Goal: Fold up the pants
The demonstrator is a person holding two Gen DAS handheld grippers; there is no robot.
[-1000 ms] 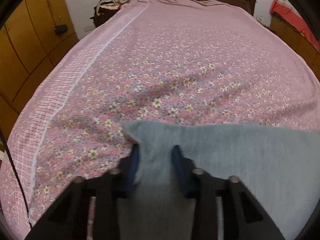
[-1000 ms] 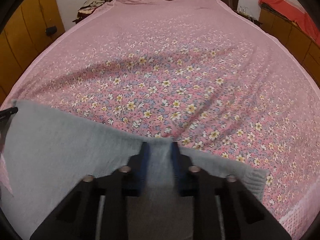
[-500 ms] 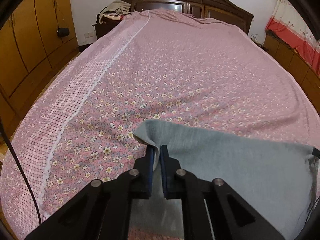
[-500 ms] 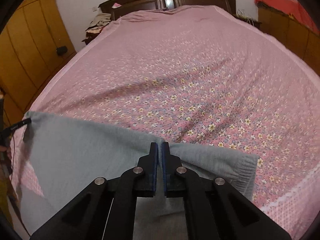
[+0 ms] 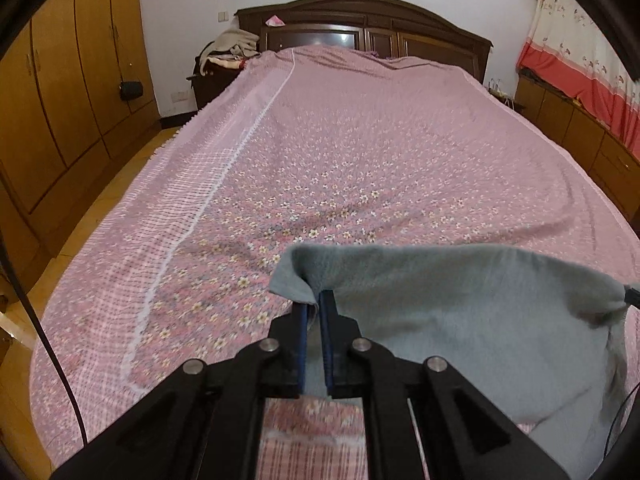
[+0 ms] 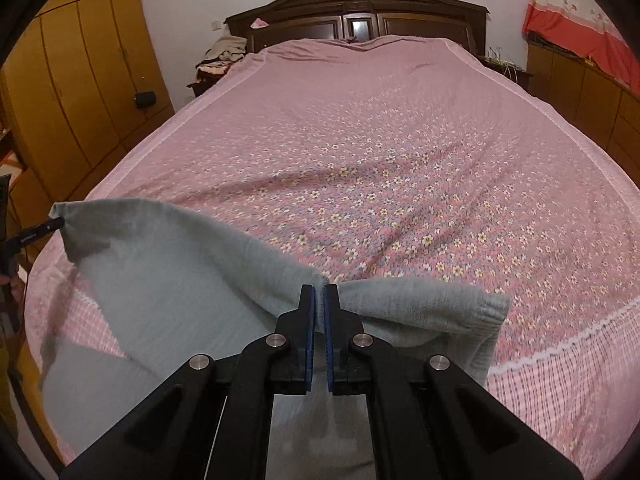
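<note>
both tongs pinching the grey pants (image 5: 460, 312) edge – left gripper (image 5: 314, 306) bottom centre, right gripper (image 6: 320, 300) too – next, probably carry it across the floral bedspread (image 5: 360, 160).

You are looking at a wide bed under a pink flower-printed cotton bedspread (image 5: 380, 184), its checked border with a white lace strip (image 5: 208, 200) running down the bed's left side. A dark carved wooden headboard (image 5: 360, 20) is standing at the bed's far end. A heap of clothes (image 5: 230, 46) is lying left of the headboard. Tall orange-brown wooden wardrobes (image 5: 68, 92) are lining the bed's left. A red-and-white curtain (image 5: 580, 60) is hanging right of the bed.
</note>
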